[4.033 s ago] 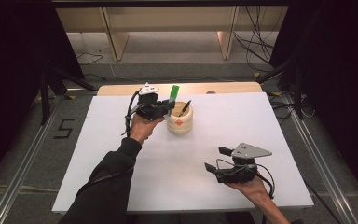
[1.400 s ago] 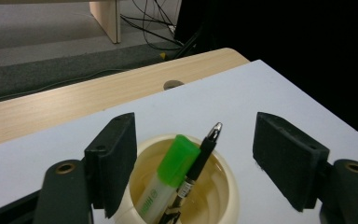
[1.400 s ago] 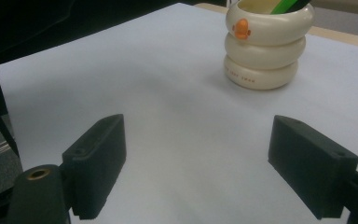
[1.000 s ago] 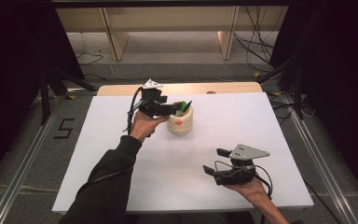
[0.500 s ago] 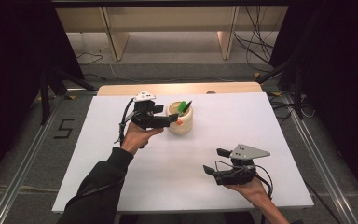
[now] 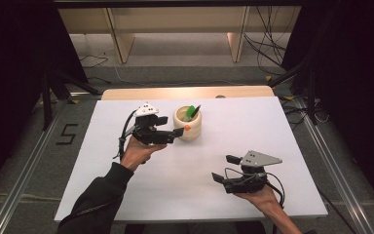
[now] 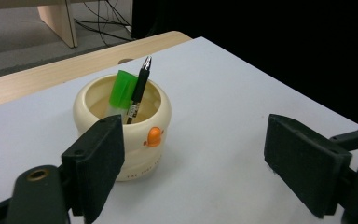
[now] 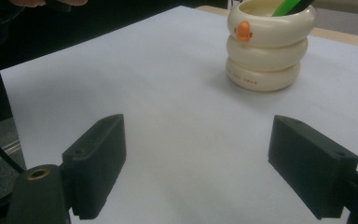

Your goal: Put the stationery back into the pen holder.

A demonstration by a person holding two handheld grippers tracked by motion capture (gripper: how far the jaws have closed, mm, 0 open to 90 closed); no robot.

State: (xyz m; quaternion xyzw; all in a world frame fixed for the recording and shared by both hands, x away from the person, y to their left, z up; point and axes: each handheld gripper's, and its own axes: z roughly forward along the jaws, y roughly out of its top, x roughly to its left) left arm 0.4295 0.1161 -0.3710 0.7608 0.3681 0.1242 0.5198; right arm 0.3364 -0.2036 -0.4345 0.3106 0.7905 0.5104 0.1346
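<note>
Left gripper [image 6: 174,132] hovering just left of the cream holder [image 6: 188,123], jaws spread wide and gripping nothing; one jaw tip lying close against the holder's side in the high view. Holder standing upright on the white worktop [image 6: 102,161], toward its far middle, carrying a green marker [image 7: 121,88] and a black pen [image 7: 138,88], both leaning out over the rim. Orange knob [image 7: 154,136] showing on the holder's front. Right gripper [image 6: 225,168] resting low near the worktop's front right, well apart from the holder, jaws likewise parted wide and holding nothing.
</note>
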